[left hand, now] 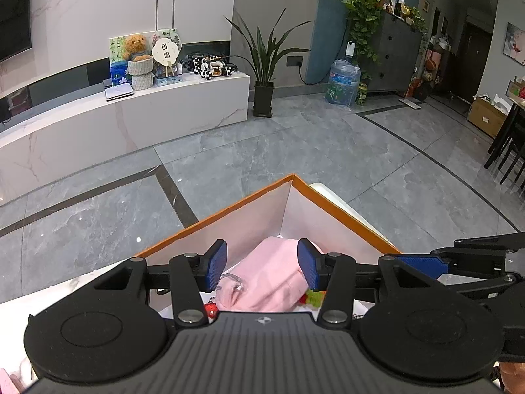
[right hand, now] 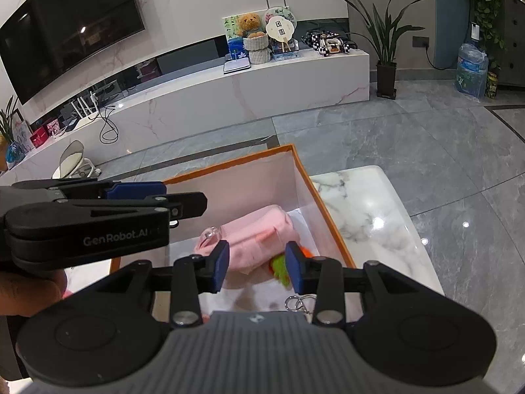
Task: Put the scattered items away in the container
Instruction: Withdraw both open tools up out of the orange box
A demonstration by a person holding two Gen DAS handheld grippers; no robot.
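An orange-rimmed box [left hand: 229,211] with white inner walls stands on a marble table [right hand: 367,210]; it also shows in the right wrist view [right hand: 226,164]. Inside lie a folded pink cloth [left hand: 272,275] [right hand: 259,233], a clear glass piece [left hand: 231,284] [right hand: 210,234], a green and orange toy [left hand: 311,297] [right hand: 279,267], a red charm [left hand: 210,308] and key rings [right hand: 295,302]. My left gripper [left hand: 262,264] is open and empty above the box. My right gripper [right hand: 257,267] is open and empty above the box, beside the left one [right hand: 157,197].
A white TV bench [right hand: 262,92] with a teddy bear [left hand: 136,47] runs along the far wall. A potted plant [left hand: 264,65], a water bottle [left hand: 343,82] and dark chairs [left hand: 508,144] stand on the grey tile floor.
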